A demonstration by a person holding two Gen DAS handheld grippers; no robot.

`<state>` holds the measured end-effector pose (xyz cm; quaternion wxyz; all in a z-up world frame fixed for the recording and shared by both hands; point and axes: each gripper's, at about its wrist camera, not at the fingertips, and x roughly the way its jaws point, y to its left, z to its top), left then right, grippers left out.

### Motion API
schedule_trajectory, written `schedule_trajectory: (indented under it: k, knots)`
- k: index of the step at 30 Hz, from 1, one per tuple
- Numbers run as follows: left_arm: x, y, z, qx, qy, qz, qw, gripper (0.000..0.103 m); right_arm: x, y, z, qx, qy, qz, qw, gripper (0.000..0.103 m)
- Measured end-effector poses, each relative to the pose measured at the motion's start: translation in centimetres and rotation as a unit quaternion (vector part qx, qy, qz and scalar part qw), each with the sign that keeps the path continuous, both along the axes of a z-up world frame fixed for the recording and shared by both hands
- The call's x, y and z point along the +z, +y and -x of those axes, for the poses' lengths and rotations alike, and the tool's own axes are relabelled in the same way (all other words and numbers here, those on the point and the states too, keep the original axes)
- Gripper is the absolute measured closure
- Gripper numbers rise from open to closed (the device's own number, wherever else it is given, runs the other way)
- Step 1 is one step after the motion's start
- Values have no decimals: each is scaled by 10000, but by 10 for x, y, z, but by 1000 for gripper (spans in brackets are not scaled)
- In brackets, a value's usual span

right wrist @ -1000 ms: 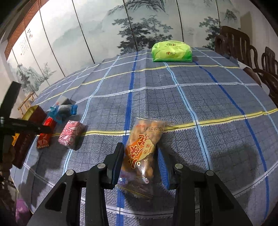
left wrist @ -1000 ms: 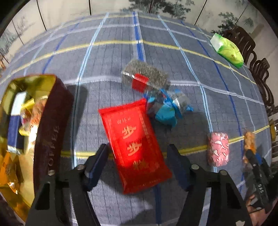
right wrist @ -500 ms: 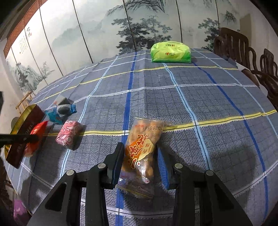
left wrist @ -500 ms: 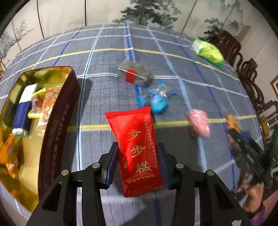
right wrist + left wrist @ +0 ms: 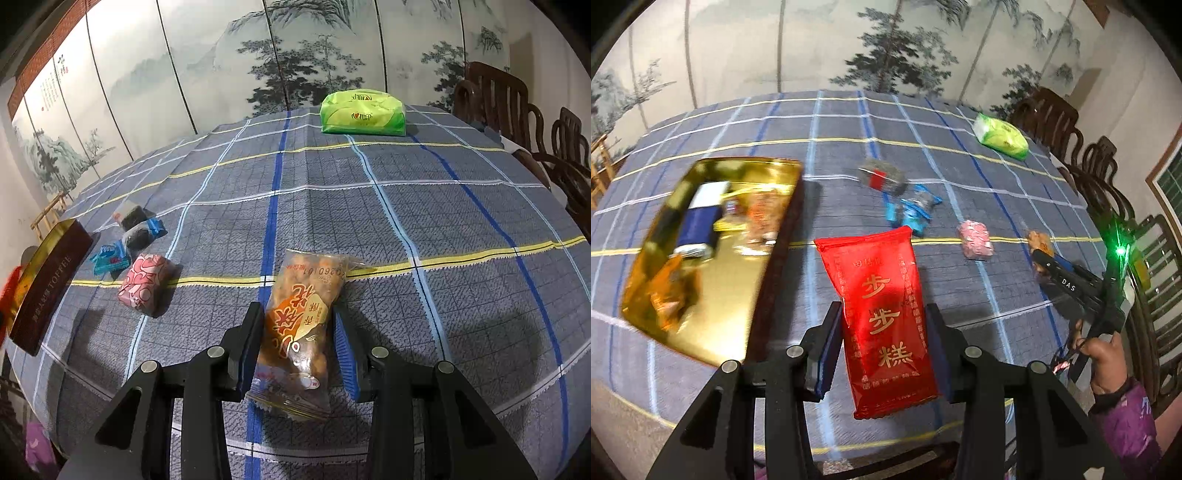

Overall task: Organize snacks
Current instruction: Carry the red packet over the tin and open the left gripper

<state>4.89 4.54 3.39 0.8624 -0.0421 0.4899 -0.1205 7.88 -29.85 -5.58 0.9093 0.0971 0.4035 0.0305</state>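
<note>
My left gripper (image 5: 882,347) is shut on a red snack packet (image 5: 884,317) with gold characters and holds it raised above the checked tablecloth. To its left lies the open gold toffee tin (image 5: 701,254) with several snacks inside. My right gripper (image 5: 297,350) is shut on an orange packet of fried snacks (image 5: 303,325) that rests on the cloth. That right gripper (image 5: 1071,284) shows at the right of the left wrist view, held by a hand (image 5: 1108,365).
On the cloth lie a pink packet (image 5: 144,284), blue-wrapped sweets (image 5: 110,258), two dark clear-wrapped packets (image 5: 135,221) and a green tissue pack (image 5: 362,112). The tin's dark side (image 5: 48,288) stands at the left. Wooden chairs (image 5: 535,125) line the right edge.
My left gripper closed on the red packet, lifted it off the cloth and carried it up and towards the tin. The right gripper and its orange packet have not moved.
</note>
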Motion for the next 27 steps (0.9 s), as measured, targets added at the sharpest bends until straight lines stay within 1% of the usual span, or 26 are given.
schedule_trajectory:
  k: [4, 8, 12, 14, 19, 26, 27]
  knots:
    - [11, 38, 10, 321, -105, -167, 9993, 64, 0, -1, 0, 0, 2, -1, 10000, 64]
    - [20, 84, 12, 772, -215, -390, 9960, 64, 0, 1, 0, -3, -1, 3, 10000, 64]
    - [19, 115, 10, 1034, -248, -613, 9924, 64, 0, 1, 0, -3, 0, 9, 10000, 64]
    - [16, 127, 8, 1118, -228, -656, 9913, 64, 0, 1, 0, -4, 1, 7, 10000, 64]
    - [7, 136, -4, 1117, -186, -675, 9913, 64, 0, 2, 0, -8, -3, 22, 10000, 64]
    - [-1, 123, -19, 940, -226, -659, 9931, 67, -1, 2, -1, -9, -2, 32, 10000, 64]
    - [-1, 119, -22, 898, -250, -685, 9933, 75, -1, 2, -1, -9, 0, 39, 10000, 64]
